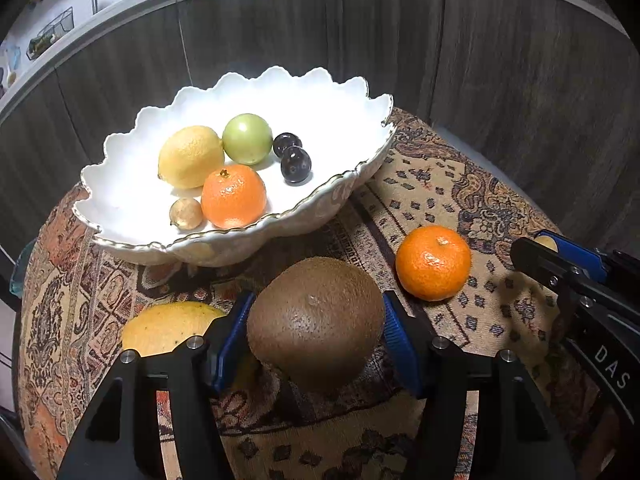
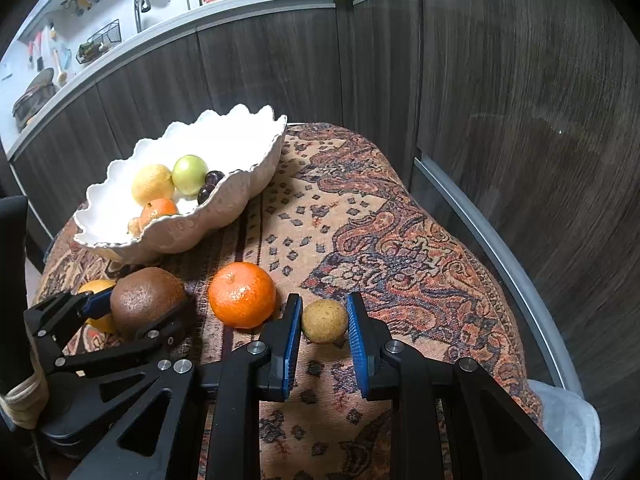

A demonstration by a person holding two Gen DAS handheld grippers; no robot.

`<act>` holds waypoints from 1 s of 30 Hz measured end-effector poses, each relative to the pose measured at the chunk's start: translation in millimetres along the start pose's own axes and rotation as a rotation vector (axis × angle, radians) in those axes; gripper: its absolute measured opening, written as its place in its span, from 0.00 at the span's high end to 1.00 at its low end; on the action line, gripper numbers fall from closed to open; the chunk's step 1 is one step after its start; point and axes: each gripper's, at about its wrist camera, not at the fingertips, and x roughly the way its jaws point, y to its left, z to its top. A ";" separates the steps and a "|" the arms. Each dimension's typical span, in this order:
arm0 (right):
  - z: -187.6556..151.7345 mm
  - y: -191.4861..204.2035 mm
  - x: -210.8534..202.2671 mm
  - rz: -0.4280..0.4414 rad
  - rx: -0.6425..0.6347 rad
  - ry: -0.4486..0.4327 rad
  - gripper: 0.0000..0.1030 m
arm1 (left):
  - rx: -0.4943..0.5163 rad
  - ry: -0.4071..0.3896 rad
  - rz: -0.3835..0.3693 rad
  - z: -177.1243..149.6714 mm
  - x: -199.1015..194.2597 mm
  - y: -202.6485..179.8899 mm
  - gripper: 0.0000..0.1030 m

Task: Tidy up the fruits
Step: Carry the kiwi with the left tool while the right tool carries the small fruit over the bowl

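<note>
Kiwi (image 1: 316,322) clamped between left gripper (image 1: 316,336) pads, low over the patterned cloth (image 2: 400,240). Right gripper (image 2: 324,320) closed on small tan fruit (image 2: 324,321). Loose tangerine (image 2: 242,294) sits between the two. White scalloped bowl (image 1: 120,200) behind holds lemon (image 1: 191,157), green fruit (image 1: 247,139), another tangerine (image 1: 233,196), two dark plums (image 1: 296,164).

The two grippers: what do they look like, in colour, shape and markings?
Both the left gripper and the right gripper are matte black frames of angular struts with triangular cut-outs, joined by round silver bolt heads. Each finger carries a flat blue ribbed pad. White letters "DAS" are printed on the right gripper's body. No sleeve shows.
</note>
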 end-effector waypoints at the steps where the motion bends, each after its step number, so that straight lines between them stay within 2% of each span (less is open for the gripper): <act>1: 0.3 -0.1 -1.3 -0.001 0.000 -0.002 0.77 | -0.001 -0.003 0.000 0.1 -2.0 -0.2 0.40; 18: 12.1 4.9 -29.9 0.016 -0.009 -0.060 0.77 | -0.022 -0.105 -0.017 19.2 -59.4 4.0 0.40; 30: 37.9 26.7 -39.8 0.039 -0.061 -0.123 0.77 | -0.049 -0.189 0.023 43.5 -80.9 34.7 0.40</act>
